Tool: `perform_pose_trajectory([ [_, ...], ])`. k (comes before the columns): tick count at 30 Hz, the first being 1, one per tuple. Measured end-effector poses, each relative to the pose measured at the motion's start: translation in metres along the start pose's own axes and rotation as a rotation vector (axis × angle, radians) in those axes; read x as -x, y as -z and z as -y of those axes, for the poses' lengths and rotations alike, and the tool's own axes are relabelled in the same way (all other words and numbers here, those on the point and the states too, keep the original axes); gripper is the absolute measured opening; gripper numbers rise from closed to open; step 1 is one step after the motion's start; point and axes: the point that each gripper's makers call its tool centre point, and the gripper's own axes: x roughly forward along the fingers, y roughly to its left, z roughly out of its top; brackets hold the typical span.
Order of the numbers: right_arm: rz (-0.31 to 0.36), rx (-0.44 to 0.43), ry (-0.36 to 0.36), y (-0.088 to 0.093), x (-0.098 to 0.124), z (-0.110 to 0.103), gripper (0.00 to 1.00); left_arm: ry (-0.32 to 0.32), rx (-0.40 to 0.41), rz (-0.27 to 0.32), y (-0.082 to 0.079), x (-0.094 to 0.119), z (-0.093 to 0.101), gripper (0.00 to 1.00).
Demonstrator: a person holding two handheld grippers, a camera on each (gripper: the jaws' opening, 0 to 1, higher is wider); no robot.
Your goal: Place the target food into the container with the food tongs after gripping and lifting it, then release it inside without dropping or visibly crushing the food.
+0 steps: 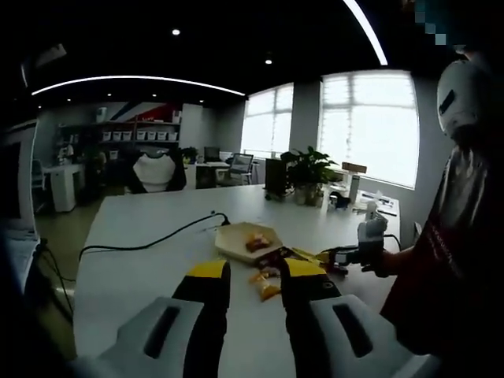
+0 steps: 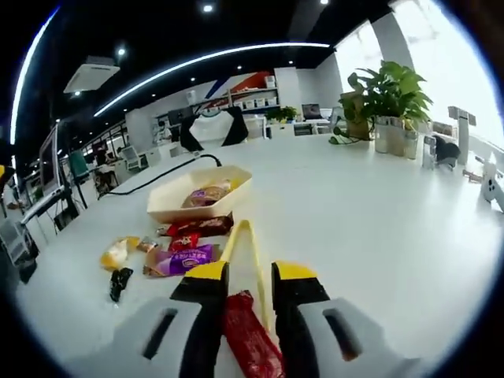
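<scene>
Red packet (image 2: pixel 250 340) between jaws, tongs (image 2: pixel 246 260) beyond

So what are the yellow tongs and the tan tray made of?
The long yellow food tongs look like smooth plastic: even colour, slight sheen. The shallow tan tray looks like matte paper pulp or cardboard, with thin angled walls and no shine. Neither is certain from here.

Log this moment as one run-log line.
left gripper: open, above table | right gripper: open, red packet between jaws | tongs: on table | container: holds snack
</scene>
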Motion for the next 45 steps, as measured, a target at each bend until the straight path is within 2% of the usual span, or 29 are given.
perform_pose_trajectory([
  [1, -0.061, 0.001, -0.046, 0.007, -0.003, -0.009, 0.33, -0.002, 0.002, 0.0, 0.001, 0.001, 0.0, 0.27],
  [2, -0.146, 0.002, -0.037, 0.017, -0.002, -0.008, 0.36, -0.004, 0.006, 0.002, 0.001, 0.001, 0.0, 0.27],
  [3, -0.192, 0.043, -0.019, 0.022, -0.002, -0.004, 0.37, -0.005, 0.008, 0.003, 0.001, 0.001, 0.0, 0.27],
  [4, -0.201, 0.076, -0.021, 0.023, -0.003, -0.004, 0.39, -0.005, 0.008, 0.003, 0.001, 0.001, 0.0, 0.27],
  [5, -0.239, 0.151, -0.024, 0.024, -0.006, -0.003, 0.41, -0.007, 0.011, 0.006, 0.002, 0.001, 0.0, 0.27],
  [6, -0.253, 0.178, -0.015, 0.023, -0.01, 0.0, 0.44, -0.008, 0.012, 0.009, 0.002, 0.002, 0.0, 0.27],
  [8, -0.317, 0.221, -0.047, 0.029, -0.015, 0.0, 0.43, -0.009, 0.016, 0.011, 0.003, 0.002, 0.0, 0.27],
  [9, -0.324, 0.243, -0.064, 0.03, -0.019, -0.001, 0.43, -0.009, 0.017, 0.01, 0.004, 0.002, 0.0, 0.27],
  [10, -0.312, 0.227, -0.057, 0.027, -0.023, -0.001, 0.42, -0.01, 0.017, 0.008, 0.006, 0.003, 0.001, 0.27],
  [11, -0.341, 0.241, -0.137, 0.032, -0.022, -0.012, 0.37, -0.011, 0.02, 0.009, 0.007, 0.004, 0.001, 0.27],
  [12, -0.386, 0.247, -0.081, 0.034, -0.016, -0.002, 0.33, -0.011, 0.025, 0.012, 0.008, 0.004, 0.001, 0.27],
  [13, -0.378, 0.239, -0.083, 0.033, -0.019, 0.0, 0.3, -0.011, 0.032, 0.017, 0.008, 0.005, 0.001, 0.27],
  [14, -0.398, 0.226, -0.078, 0.033, -0.021, 0.0, 0.28, -0.016, 0.039, 0.019, 0.009, 0.006, 0.0, 0.27],
  [18, -0.398, 0.227, -0.112, 0.028, -0.024, 0.002, 0.2, -0.032, 0.052, 0.022, 0.012, 0.007, -0.004, 0.27],
  [20, -0.412, 0.177, -0.131, 0.025, -0.027, 0.005, 0.19, -0.037, 0.06, 0.021, 0.013, 0.007, -0.005, 0.28],
  [21, -0.407, 0.111, -0.124, 0.022, -0.03, 0.009, 0.19, -0.036, 0.061, 0.022, 0.013, 0.007, -0.005, 0.28],
  [27, -0.346, -0.088, -0.126, 0.012, -0.028, 0.022, 0.18, -0.016, 0.052, 0.014, 0.012, 0.003, 0.001, 0.28],
  [29, -0.28, -0.175, -0.139, 0.002, -0.026, 0.021, 0.18, -0.019, 0.053, 0.016, 0.01, 0.002, 0.0, 0.3],
  [30, -0.253, -0.175, -0.164, -0.003, -0.024, 0.018, 0.19, -0.021, 0.061, 0.022, 0.009, 0.001, -0.002, 0.31],
  [32, -0.156, -0.185, -0.194, -0.021, -0.019, 0.012, 0.19, -0.009, 0.088, 0.051, 0.002, -0.001, -0.001, 0.31],
  [35, -0.036, -0.254, -0.252, -0.05, -0.01, 0.002, 0.19, 0.013, 0.105, 0.082, -0.007, -0.008, 0.002, 0.31],
  [36, -0.016, -0.264, -0.259, -0.054, -0.009, 0.001, 0.2, 0.015, 0.101, 0.083, -0.008, -0.01, 0.002, 0.31],
  [40, -0.009, -0.296, -0.275, -0.059, -0.007, -0.003, 0.19, 0.041, 0.073, 0.078, -0.012, -0.02, 0.01, 0.32],
  [42, 0.003, -0.385, -0.295, -0.063, -0.005, -0.006, 0.18, 0.054, 0.07, 0.079, -0.014, -0.021, 0.013, 0.32],
  [45, 0.028, -0.417, -0.296, -0.069, 0.0, -0.005, 0.18, 0.057, 0.068, 0.081, -0.014, -0.02, 0.014, 0.32],
])
